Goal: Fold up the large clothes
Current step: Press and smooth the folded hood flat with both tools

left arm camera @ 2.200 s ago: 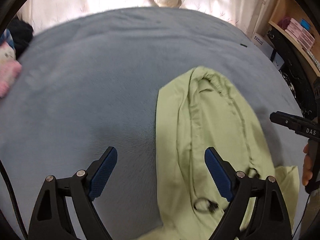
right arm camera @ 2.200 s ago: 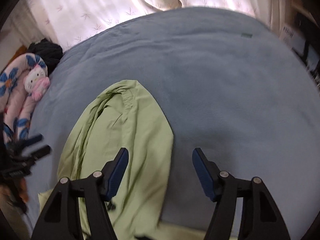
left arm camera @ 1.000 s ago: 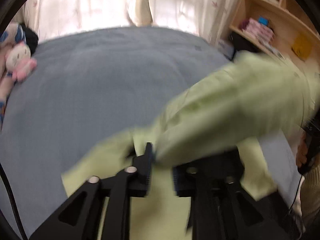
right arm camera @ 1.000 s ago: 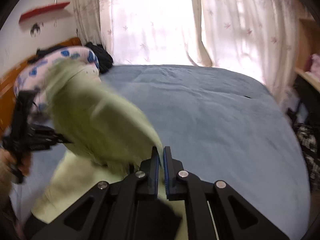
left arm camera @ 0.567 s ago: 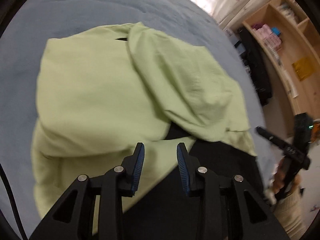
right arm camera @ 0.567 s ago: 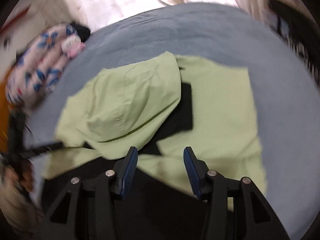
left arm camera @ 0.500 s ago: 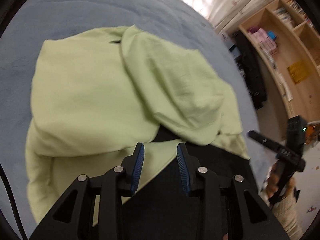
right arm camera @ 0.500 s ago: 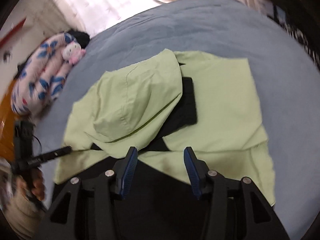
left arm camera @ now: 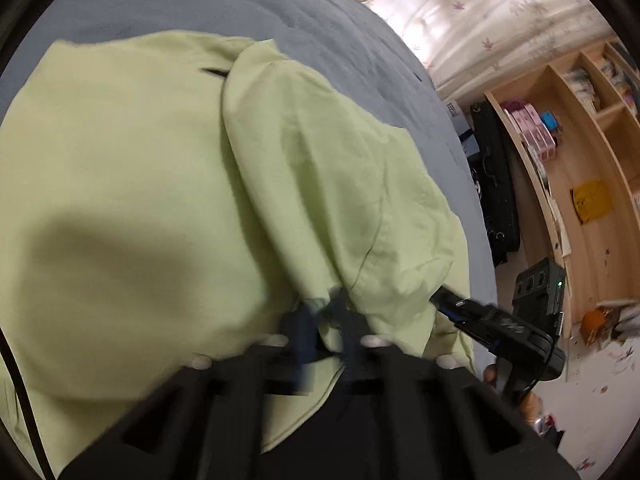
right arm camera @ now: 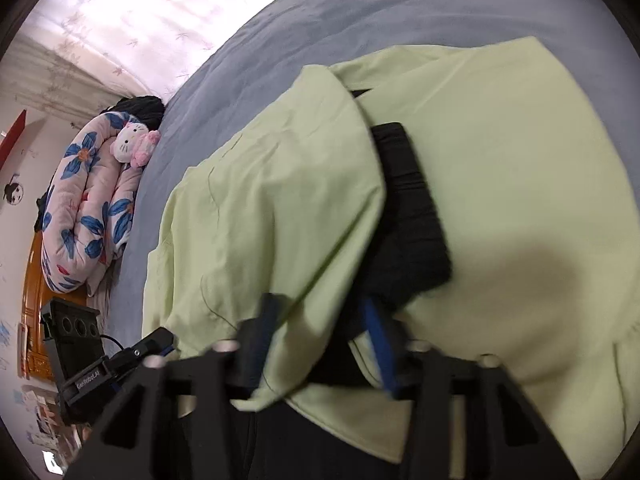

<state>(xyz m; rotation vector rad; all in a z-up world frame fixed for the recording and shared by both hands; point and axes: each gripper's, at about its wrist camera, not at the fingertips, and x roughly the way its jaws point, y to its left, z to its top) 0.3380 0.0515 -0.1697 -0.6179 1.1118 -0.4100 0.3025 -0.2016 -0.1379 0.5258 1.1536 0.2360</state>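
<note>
A light green garment point(left arm camera: 140, 160) lies spread on the blue bed point(left arm camera: 200, 0), one flap folded over its middle. In the right wrist view the green garment point(right arm camera: 520, 160) shows a black inner piece point(right arm camera: 408, 208) under that flap. My left gripper point(left arm camera: 326, 330) is blurred at the near hem, its jaws closing and pinching a fold of green fabric. My right gripper point(right arm camera: 320, 332) is low over the near edge, its jaws still apart and closing, with green and black fabric between them. Each gripper shows in the other's view, the right gripper point(left arm camera: 492, 328) and the left gripper point(right arm camera: 120, 360).
Wooden shelves point(left arm camera: 580, 140) and a black bag point(left arm camera: 496, 184) stand to the right of the bed. A rolled floral quilt point(right arm camera: 88, 208) and a plush toy point(right arm camera: 132, 142) lie at the bed's left end. Curtains point(left arm camera: 480, 8) hang behind.
Both grippers have sunk to the garment's near edge and rolled. The left jaws have narrowed onto a fold of green fabric. The garment now fills more of both views.
</note>
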